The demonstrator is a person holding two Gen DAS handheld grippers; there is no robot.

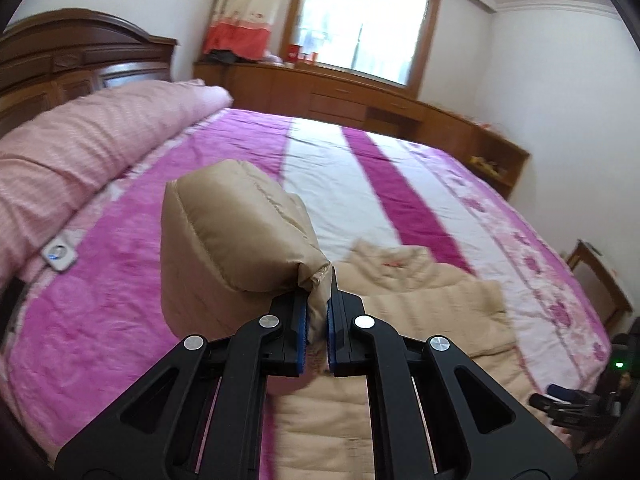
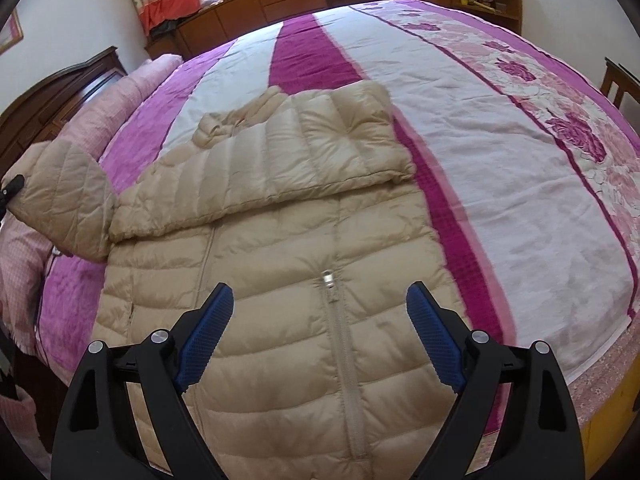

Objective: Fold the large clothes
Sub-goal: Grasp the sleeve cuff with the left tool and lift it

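Beige puffer jacket (image 2: 280,248) lying front-up on the striped pink bed (image 2: 500,128), one sleeve (image 2: 304,148) folded across the chest. Left tongs (image 1: 318,312) pinch the cuff of the other sleeve (image 1: 228,232), raised at left. Right tongs (image 2: 320,332) spread, empty, over the zipper (image 2: 340,320).

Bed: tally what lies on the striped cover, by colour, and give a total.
Beige: 1, the puffer jacket, one sleeve pinched in the left gripper
Pink: 1, the rolled quilt along the headboard side
White: 1, a small flat device beside the quilt
Total: 3
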